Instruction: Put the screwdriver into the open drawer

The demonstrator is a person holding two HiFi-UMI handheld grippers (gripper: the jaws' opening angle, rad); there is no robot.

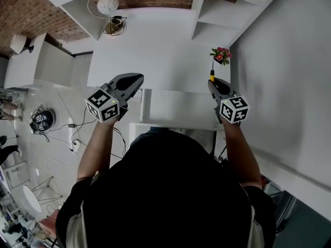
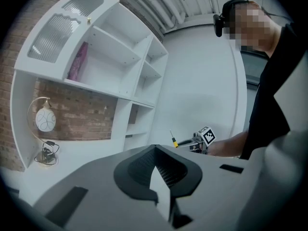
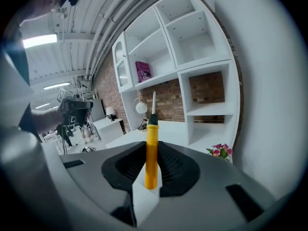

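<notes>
Yellow handle clamped tight: the right gripper [image 3: 151,147] has its jaws closed on the screwdriver [image 3: 151,160], with the shaft pointing straight ahead. In the head view it sits at the 1 o'clock corner of the open drawer [image 1: 146,105], white inside on show. The left gripper [image 2: 155,149] hovers at the drawer's 10 o'clock, jaws together, gripping nothing. A pot of flowers [image 1: 221,55] stands on the white surface [image 1: 155,45], at 12 o'clock from the screwdriver. A purple book [image 3: 143,72] sits in one shelf compartment.

Staged living-room set within a studio: white shelving [image 3: 192,37], brick wall [image 1: 26,9], globe lamp [image 1: 107,5], loose floor cables [image 1: 67,125], ceiling strip lights [image 3: 39,41].
</notes>
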